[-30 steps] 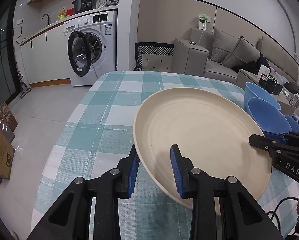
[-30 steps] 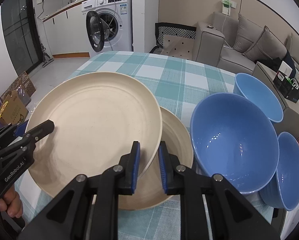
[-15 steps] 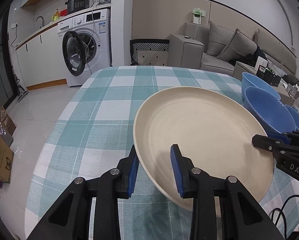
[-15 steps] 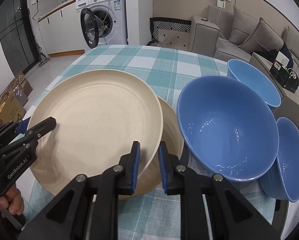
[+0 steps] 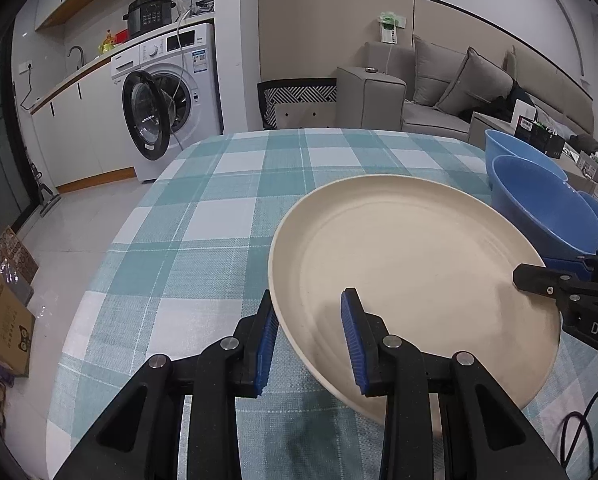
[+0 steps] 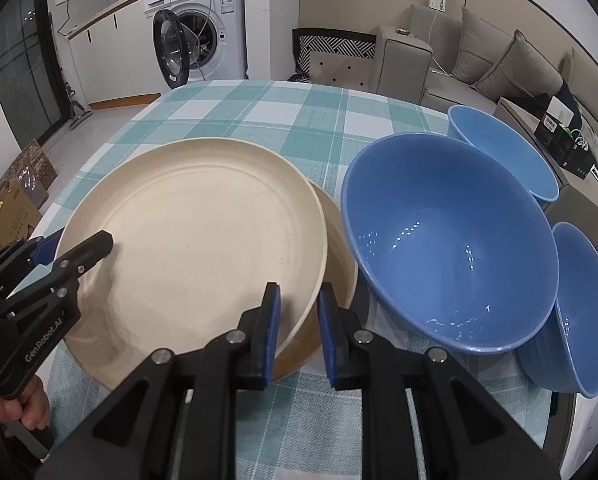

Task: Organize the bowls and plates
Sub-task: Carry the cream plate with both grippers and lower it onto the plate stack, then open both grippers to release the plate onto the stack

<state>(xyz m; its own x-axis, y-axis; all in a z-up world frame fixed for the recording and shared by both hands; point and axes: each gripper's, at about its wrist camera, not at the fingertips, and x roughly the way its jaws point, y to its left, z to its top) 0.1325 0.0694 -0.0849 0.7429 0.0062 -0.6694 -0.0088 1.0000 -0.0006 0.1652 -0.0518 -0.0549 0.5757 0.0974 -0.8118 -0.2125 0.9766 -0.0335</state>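
Checked surface (image 5: 227, 216), washer behind. Left wrist view: left claw (image 5: 310, 336) clamps near rim of cream plate (image 5: 411, 272); right claw (image 5: 539, 280) cut off at right edge. Right wrist view: right claw (image 6: 297, 328) pinches plate's (image 6: 203, 240) rim; second plate (image 6: 339, 256) mostly hidden underneath; blue bowls (image 6: 451, 240) toward surface's right edge.

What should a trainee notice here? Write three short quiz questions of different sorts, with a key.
1. How many blue bowls stand on the checked tablecloth?
2. True or false: the left claw and the right claw both grip the rim of the upper cream plate.
3. What lies partly under that plate? A) a second cream plate B) a cutting board C) a folded towel

Key: 1) three; 2) true; 3) A
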